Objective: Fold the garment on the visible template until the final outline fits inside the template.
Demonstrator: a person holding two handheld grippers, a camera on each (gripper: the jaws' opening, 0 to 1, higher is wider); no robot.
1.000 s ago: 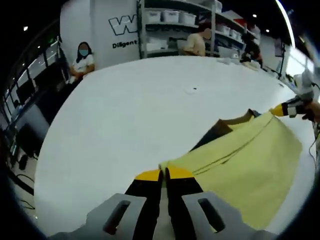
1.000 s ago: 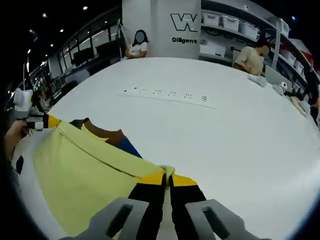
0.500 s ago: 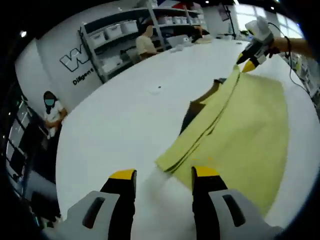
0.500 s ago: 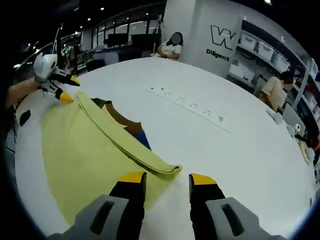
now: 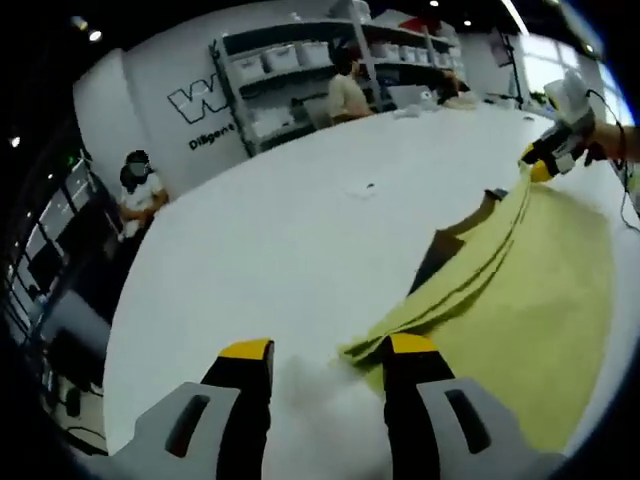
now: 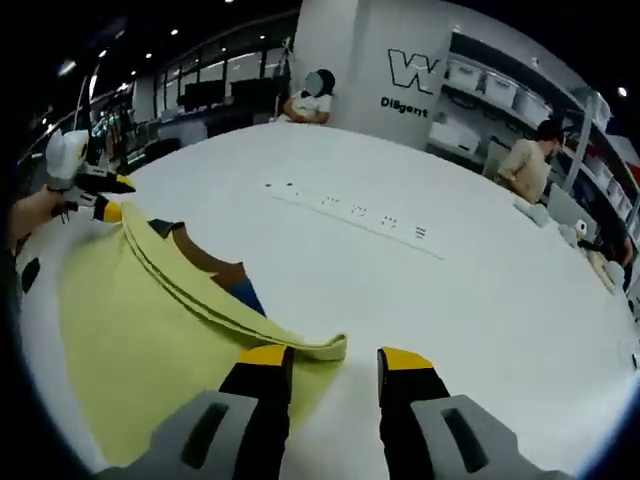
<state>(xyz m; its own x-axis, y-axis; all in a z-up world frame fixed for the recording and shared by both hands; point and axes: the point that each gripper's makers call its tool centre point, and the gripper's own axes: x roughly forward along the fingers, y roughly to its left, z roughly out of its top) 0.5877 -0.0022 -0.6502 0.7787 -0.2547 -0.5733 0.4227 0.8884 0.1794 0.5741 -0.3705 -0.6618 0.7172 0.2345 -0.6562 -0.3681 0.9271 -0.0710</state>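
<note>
Left gripper view: the left gripper (image 5: 328,352) is held wide open, with a folded corner of the yellow garment (image 5: 520,300) lying between its jaw tips on the white table (image 5: 280,260). Right gripper view: the right gripper (image 6: 330,357) is likewise spread wide, nothing gripped, the garment's near corner lying just beyond its tips.

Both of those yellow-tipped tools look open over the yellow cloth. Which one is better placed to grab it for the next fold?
Probably the right tool: the yellow garment's folded corner lies right between its open jaws. The left tool is open too, but the corner sits beside one jaw rather than between them.
</note>
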